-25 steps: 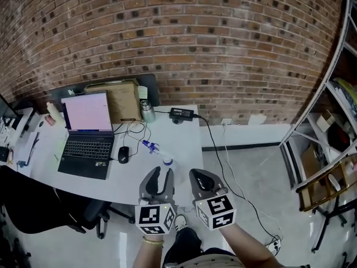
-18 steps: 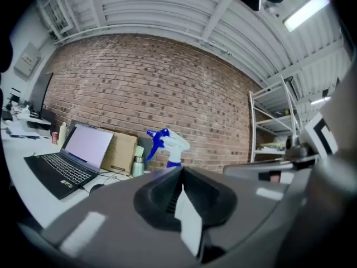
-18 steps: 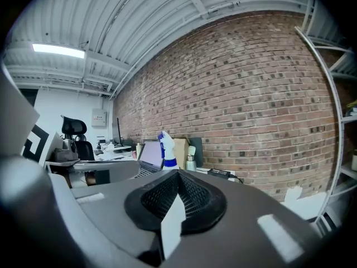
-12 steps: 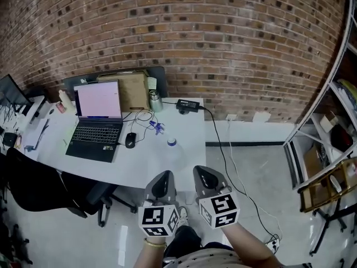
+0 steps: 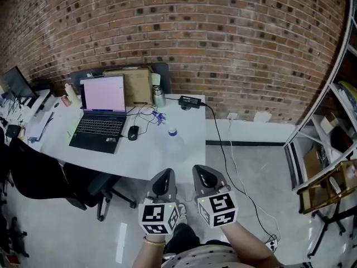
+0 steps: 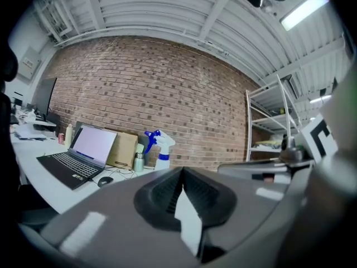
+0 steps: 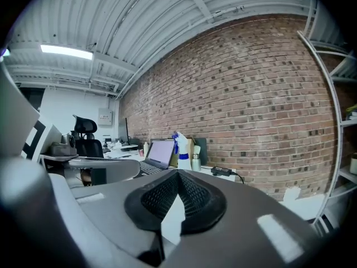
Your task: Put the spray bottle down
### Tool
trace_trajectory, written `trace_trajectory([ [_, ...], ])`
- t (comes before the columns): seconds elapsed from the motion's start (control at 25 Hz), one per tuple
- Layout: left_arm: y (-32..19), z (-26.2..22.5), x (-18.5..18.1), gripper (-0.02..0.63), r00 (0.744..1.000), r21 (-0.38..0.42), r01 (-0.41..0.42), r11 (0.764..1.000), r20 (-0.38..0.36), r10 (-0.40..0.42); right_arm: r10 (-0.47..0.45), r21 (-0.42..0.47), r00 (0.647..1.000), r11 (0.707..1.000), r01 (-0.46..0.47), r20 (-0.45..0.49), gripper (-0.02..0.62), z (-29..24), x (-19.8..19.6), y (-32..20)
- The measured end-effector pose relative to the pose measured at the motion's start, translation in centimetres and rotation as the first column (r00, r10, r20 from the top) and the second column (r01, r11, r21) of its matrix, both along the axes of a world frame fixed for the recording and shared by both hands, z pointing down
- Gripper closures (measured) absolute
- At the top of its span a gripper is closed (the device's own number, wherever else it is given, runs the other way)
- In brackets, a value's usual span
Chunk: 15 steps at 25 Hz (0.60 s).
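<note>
The spray bottle (image 5: 172, 145), clear with a blue collar and blue trigger, stands upright near the right end of the white table (image 5: 134, 156). It also shows in the left gripper view as the spray bottle (image 6: 162, 151) and in the right gripper view as the spray bottle (image 7: 182, 150), far ahead of the jaws. My left gripper (image 5: 162, 184) hangs over the floor in front of the table edge, shut and empty. Beside it my right gripper (image 5: 203, 178) is shut with nothing in it. Both are well clear of the bottle.
An open laptop (image 5: 102, 114), a mouse (image 5: 133, 132), a cardboard box (image 5: 135, 85), a steel flask (image 5: 159, 98) and a power adapter (image 5: 189, 101) with cables sit on the table. A black chair (image 5: 39, 177) stands at the left, metal shelving (image 5: 326, 144) at the right.
The left gripper was open just short of the bottle and has shut. Both grippers have drawn back from the table. The bottle stays standing on the table.
</note>
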<state>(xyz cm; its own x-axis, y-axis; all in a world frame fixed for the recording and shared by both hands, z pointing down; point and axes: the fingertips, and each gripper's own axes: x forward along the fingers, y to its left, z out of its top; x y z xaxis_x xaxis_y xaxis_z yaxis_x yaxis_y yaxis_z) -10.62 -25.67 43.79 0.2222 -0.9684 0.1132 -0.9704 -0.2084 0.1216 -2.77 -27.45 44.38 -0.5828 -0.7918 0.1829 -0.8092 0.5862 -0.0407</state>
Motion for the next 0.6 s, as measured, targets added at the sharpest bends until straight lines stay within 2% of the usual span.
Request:
trace_trajectory([
  [0.6,0.06,-1.02,0.54,0.598,1.0,0.024,-0.009,1.0,0.021,0.009,0.011,0.032,1.0,0.999,-0.011,0.007,0.597,-0.9,0.52,0.45],
])
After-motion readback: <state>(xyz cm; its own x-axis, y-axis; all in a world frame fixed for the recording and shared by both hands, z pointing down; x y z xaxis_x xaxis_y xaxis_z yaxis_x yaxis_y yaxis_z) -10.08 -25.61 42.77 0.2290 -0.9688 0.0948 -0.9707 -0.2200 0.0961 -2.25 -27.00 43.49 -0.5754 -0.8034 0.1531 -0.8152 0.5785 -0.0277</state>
